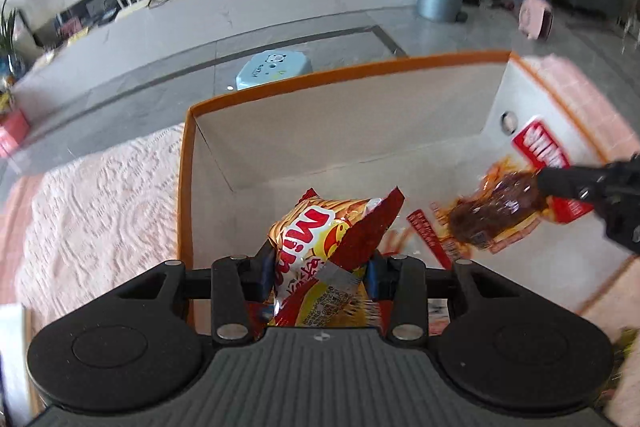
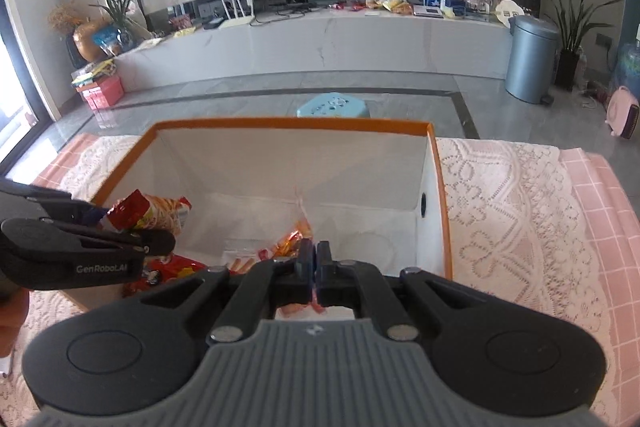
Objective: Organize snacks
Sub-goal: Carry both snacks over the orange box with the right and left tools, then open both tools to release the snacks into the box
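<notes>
A white box with an orange rim (image 1: 188, 163) (image 2: 288, 124) stands on the lace-covered table. My left gripper (image 1: 320, 267) is shut on a yellow-red Mimi snack bag (image 1: 320, 239) and holds it over the box's near left side; it also shows in the right wrist view (image 2: 150, 213). My right gripper (image 2: 316, 259) is shut on a clear packet with a dark brown snack (image 1: 496, 207), hanging over the box interior; in its own view only the packet's orange-printed edge (image 2: 298, 231) shows. Other snack packets (image 2: 176, 267) lie on the box floor.
Pink lace cloth (image 2: 520, 211) covers the table around the box. Beyond the table are a light blue stool (image 2: 332, 105), a grey bin (image 2: 530, 59) and a long white TV bench (image 2: 320, 35) with clutter.
</notes>
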Available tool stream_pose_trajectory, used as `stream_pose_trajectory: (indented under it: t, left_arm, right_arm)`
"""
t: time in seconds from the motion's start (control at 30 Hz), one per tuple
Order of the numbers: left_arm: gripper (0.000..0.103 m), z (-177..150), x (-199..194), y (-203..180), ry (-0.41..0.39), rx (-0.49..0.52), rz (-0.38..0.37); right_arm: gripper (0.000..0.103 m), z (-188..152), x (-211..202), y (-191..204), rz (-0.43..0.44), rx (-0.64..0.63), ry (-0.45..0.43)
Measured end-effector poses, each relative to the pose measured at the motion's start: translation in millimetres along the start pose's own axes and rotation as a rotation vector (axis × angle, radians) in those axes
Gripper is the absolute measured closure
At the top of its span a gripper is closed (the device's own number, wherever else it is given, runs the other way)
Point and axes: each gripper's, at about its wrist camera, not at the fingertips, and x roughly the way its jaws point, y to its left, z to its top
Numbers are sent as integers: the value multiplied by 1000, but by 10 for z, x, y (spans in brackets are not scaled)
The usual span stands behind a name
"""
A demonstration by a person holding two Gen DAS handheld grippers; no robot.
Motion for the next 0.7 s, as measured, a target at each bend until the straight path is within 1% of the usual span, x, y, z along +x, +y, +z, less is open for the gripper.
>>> stream_pose_trajectory:
  t: [0.07,0.13,0.27,0.37,0.43,0.47,0.5,0.7]
  left_arm:
    - [56,9,79,-46,21,38,39]
    - [56,10,170,-71,44,69,64]
    - [54,49,313,-118,107,98,63]
    - [50,50,380,-143,122,119,81]
    - [47,60,383,-139,135,112,70]
    - [41,80,390,-127,139,107,53]
    - [39,108,396,-102,139,99,34]
    - [30,84,286,-71,120,82,-15]
  right_arm:
    - [103,19,73,-2,-7,3,15]
    - [103,56,146,-20,-37,1,37]
    - [102,86,296,-17,-108,-47,86]
    - [99,89,418,19,-148,-114,125]
    - [98,89,500,13,-165,-153,160]
    - [98,97,537,15,-175,-165,177]
    - [98,108,563,20,-174,-178,189]
    - [95,135,615,55,-207,-247,223]
